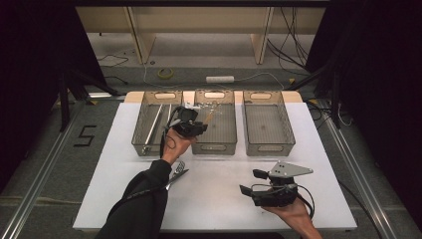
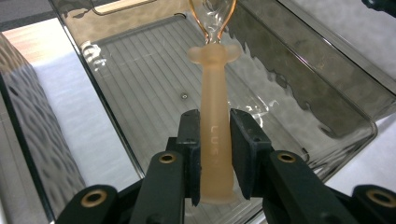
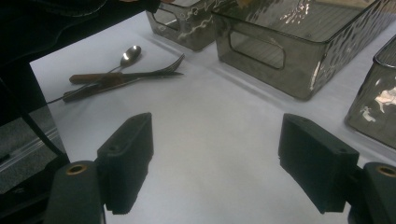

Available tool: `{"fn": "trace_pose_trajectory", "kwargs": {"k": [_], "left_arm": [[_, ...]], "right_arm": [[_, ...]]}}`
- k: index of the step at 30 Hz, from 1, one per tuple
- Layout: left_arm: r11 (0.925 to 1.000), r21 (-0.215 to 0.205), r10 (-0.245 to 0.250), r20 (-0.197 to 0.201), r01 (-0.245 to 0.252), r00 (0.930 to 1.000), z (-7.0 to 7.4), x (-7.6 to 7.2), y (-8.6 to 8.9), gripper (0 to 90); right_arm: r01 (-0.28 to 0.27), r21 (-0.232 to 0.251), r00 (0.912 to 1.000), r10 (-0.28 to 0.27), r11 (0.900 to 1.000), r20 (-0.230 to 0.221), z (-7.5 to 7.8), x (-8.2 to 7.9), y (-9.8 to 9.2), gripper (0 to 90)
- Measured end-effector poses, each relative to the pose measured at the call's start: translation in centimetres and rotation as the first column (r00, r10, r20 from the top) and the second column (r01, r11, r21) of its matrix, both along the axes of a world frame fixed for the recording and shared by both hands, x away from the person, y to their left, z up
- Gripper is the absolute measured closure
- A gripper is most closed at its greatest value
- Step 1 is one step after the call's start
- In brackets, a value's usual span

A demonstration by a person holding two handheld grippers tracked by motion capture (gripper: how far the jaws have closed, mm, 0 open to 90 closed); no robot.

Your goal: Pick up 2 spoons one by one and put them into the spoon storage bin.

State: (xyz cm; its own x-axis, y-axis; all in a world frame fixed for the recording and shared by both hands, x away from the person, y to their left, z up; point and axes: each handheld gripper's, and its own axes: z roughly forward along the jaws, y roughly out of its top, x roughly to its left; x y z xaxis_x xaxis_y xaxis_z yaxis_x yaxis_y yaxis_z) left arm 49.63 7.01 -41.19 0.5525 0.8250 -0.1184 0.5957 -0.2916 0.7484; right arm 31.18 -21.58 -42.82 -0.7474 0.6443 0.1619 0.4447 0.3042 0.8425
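Fingers [image 2: 215,158] of my left hand pinched the orange-handled utensil [image 2: 215,140] above the middle bin [image 2: 355,107]; right fingers [image 3: 219,163] stood spread, empty. Best lowered flat to the bin floor before release.

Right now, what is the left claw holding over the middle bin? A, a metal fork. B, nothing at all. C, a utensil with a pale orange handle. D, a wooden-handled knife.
C: the left claw is closed on the pale orange handle of a utensil, above the ribbed floor of the middle bin; the fork and spoon lie on the table.
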Motion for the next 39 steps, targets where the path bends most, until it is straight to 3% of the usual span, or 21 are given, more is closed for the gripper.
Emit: {"fn": "trace_pose_trajectory", "kwargs": {"k": [5, 9, 15, 20, 25, 31, 39], "left_arm": [[0.9998, -0.013, 0.016, -0.007, -0.016, 0.9999, -0.1, 0.3, 0.0, 70.6], [0.9990, -0.039, 0.018, -0.017, -0.019, 0.9997, 0.4, 0.2, 0.2, 59.5], [0.9994, 0.004, 0.036, -0.022, -0.036, 0.9991, 1.8, -1.0, 0.9, 40.1], [0.9997, 0.000, 0.026, -0.061, -0.026, 0.9978, 3.1, -2.7, 2.5, 30.1], [0.9988, 0.021, 0.044, -0.057, -0.043, 0.9974, 3.9, -4.6, 4.5, 25.2], [0.9972, 0.065, 0.042, -0.075, -0.037, 0.9963, 3.4, -6.9, 6.1, 21.2], [0.9952, 0.085, 0.057, -0.100, -0.048, 0.9933, 2.7, -9.6, 7.8, 17.3]], "right_arm": [[-0.004, 0.000, 1.0000, 0.004, 1.000, -0.001, 0.0, 0.0, 0.0, 27.5], [-0.005, 0.003, 1.0000, 0.005, 1.000, -0.003, 0.0, 0.0, 0.0, 27.4], [-0.005, 0.001, 1.0000, 0.005, 1.000, -0.005, 0.0, 0.0, 0.0, 27.4], [-0.003, 0.000, 1.0000, 0.003, 1.000, -0.005, 0.0, 0.0, 0.0, 27.4], [0.001, -0.001, 1.0000, -0.001, 1.000, -0.005, 0.0, 0.0, 0.0, 27.4], [-0.001, -0.004, 1.0000, 0.001, 1.000, -0.007, 0.0, 0.0, 0.1, 27.4], [-0.006, -0.013, 0.9999, 0.006, 1.000, -0.009, 0.0, -0.1, 0.3, 27.4]]}}
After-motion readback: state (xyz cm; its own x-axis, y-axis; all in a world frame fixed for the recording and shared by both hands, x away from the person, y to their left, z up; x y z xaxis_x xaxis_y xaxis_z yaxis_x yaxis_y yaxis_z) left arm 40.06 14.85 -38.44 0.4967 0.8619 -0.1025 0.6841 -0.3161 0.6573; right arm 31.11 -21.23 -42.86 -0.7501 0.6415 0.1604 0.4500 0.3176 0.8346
